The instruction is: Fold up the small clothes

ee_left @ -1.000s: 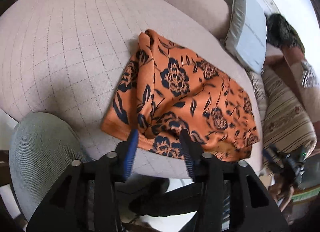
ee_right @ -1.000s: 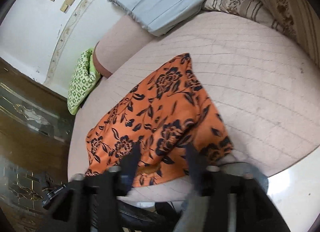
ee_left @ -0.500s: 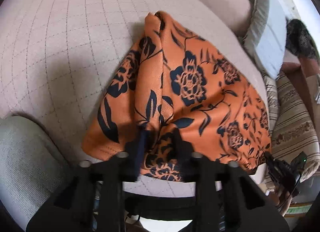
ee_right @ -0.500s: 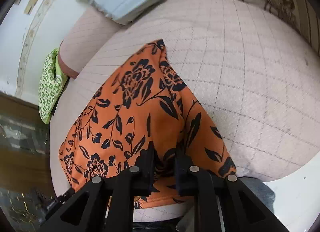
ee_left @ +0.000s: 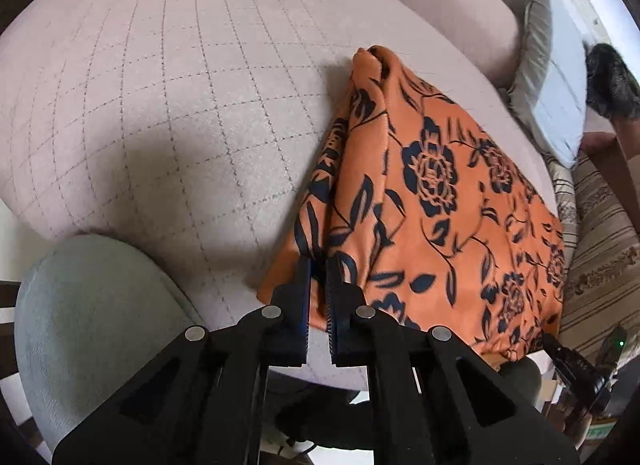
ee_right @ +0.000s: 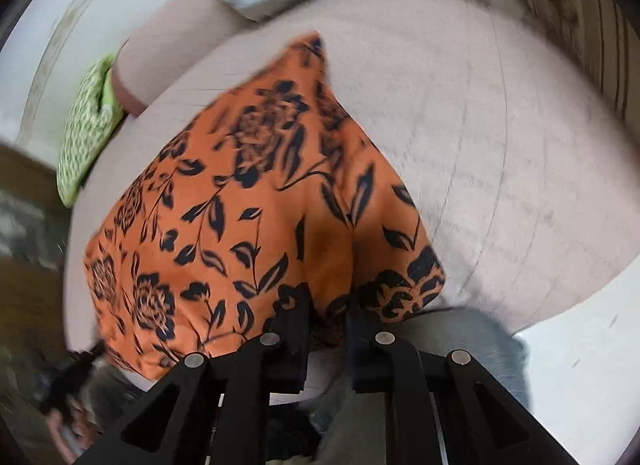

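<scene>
An orange garment with dark blue flowers (ee_left: 432, 201) lies on the quilted beige cushion (ee_left: 160, 105). My left gripper (ee_left: 318, 269) is shut on the garment's near left edge and lifts it off the cushion, so the cloth hangs in a ridge. In the right wrist view, which is motion-blurred, the same garment (ee_right: 248, 205) fills the middle. My right gripper (ee_right: 328, 305) is shut on its near right edge, and the cloth is pulled up into a peak at the jaws.
A grey-blue pillow (ee_left: 548, 85) and a striped cushion (ee_left: 600, 249) lie beyond the garment to the right. A green patterned pillow (ee_right: 86, 133) sits at the cushion's far left. My grey trouser knee (ee_left: 80, 325) is at the near edge.
Both grippers came down onto the garment's near edge and shut on it. The near edge has since risen off the cushion and the left side has folded in toward the right.
</scene>
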`<act>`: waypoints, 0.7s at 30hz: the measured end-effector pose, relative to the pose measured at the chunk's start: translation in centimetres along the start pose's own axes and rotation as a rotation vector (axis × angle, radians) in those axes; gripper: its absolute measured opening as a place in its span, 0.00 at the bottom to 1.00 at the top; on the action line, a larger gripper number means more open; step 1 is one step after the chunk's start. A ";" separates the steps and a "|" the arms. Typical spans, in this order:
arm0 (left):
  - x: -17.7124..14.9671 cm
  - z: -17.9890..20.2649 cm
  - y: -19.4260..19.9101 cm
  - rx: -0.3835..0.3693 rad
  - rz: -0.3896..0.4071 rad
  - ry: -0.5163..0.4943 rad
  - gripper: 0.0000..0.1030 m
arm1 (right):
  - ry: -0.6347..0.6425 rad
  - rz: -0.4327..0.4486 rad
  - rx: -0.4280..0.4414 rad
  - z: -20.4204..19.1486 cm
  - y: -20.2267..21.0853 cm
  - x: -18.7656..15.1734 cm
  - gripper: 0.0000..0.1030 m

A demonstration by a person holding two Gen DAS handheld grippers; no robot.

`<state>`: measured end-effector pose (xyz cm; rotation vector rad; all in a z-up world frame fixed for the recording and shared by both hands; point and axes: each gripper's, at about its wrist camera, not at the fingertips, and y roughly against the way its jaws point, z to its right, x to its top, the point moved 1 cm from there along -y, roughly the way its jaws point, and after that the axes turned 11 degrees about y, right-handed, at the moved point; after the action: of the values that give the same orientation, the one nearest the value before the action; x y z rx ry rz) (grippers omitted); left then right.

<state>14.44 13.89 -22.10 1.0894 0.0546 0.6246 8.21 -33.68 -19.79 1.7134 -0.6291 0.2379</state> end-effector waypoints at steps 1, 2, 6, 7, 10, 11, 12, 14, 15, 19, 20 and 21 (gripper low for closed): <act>0.0 0.1 0.0 0.000 -0.004 0.003 0.04 | 0.023 0.000 -0.015 -0.3 0.2 0.1 0.12; -0.2 0.1 0.2 0.000 -0.006 0.000 0.04 | 0.025 -0.004 -0.013 -0.3 0.2 0.0 0.14; -0.5 1.6 0.7 0.017 0.011 -0.062 0.12 | -0.022 0.005 0.027 0.6 0.5 0.0 0.14; -0.5 2.1 0.7 0.024 0.015 -0.076 0.19 | -0.030 0.015 0.032 0.8 0.8 -0.1 0.14; 0.0 2.9 0.3 0.035 0.016 -0.096 0.21 | -0.026 0.029 0.033 0.5 1.4 -0.2 0.14; 0.2 3.2 0.3 0.034 0.016 -0.098 0.21 | -0.023 0.030 0.031 0.4 1.6 -0.2 0.14; 0.6 3.4 0.4 0.032 0.021 -0.097 0.21 | -0.017 0.031 0.027 0.4 1.9 0.0 0.15; 1.5 3.9 0.7 0.030 0.037 -0.099 0.21 | -0.010 0.053 0.017 0.3 2.6 0.2 0.15; 2.1 4.2 0.9 0.030 0.044 -0.098 0.21 | -0.003 0.084 0.023 0.1 3.1 0.4 0.16; 4.1 5.8 0.9 0.027 0.052 -0.093 0.52 | 0.002 0.237 0.035 -0.2 5.8 1.9 0.37; 4.7 6.1 0.7 0.030 0.061 -0.087 0.53 | 0.002 0.281 0.044 -0.2 6.4 2.6 0.50; 5.3 6.5 0.5 0.036 0.067 -0.085 0.53 | 0.003 0.296 0.050 -0.2 6.5 3.0 0.56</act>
<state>20.81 11.44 -17.22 1.1551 -0.0449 0.6387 7.36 -35.09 -12.84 1.6628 -0.8808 0.4676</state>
